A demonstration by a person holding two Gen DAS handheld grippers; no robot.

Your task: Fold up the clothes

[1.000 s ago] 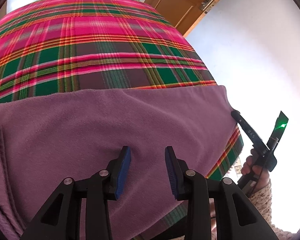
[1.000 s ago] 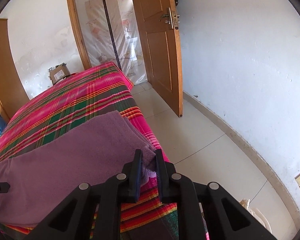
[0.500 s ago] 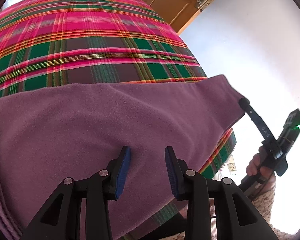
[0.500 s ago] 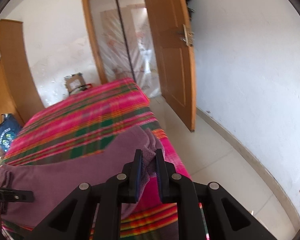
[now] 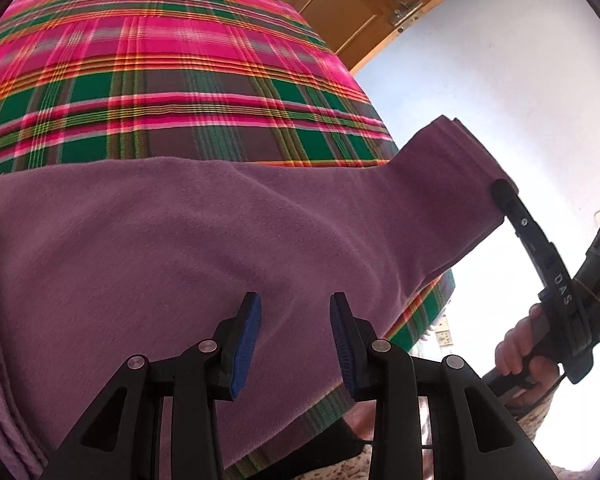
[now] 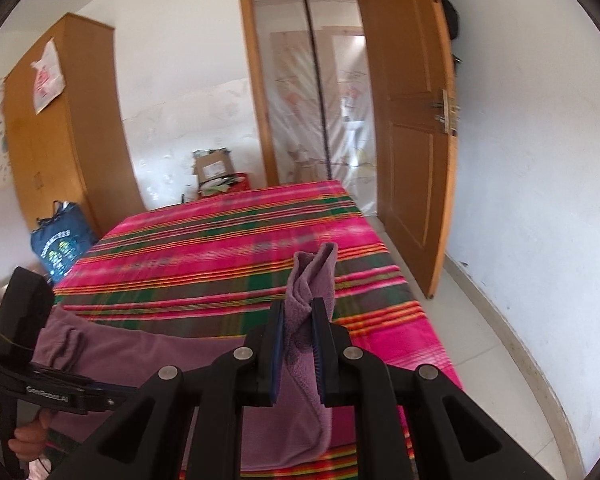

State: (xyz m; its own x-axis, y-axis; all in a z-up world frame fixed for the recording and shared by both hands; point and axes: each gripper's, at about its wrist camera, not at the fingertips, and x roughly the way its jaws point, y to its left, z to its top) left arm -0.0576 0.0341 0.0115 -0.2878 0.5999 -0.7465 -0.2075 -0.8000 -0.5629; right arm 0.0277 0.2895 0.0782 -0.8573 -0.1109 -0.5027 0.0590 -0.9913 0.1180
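Observation:
A purple garment [image 5: 188, 248] lies spread across the near end of a bed under a pink and green plaid blanket [image 5: 172, 72]. My left gripper [image 5: 296, 314] rests over the garment's middle with its blue pads apart, and the flat cloth shows between them unpinched. My right gripper [image 6: 298, 322] is shut on a bunched corner of the garment [image 6: 312, 276]. In the left wrist view the right gripper [image 5: 500, 190] holds that corner raised off the bed's right side, and the cloth is pulled into a taut flap.
The bed's right edge drops to a pale tiled floor [image 6: 476, 320] beside a white wall. An open wooden door [image 6: 412, 128] stands beyond the bed's far corner. A wardrobe [image 6: 60, 140], a blue bag [image 6: 60, 244] and a cardboard box [image 6: 214, 168] sit at the far left.
My right gripper has risen with the garment's corner and lifted it clear of the blanket. The left gripper has stayed put over the cloth, with its jaws unchanged.

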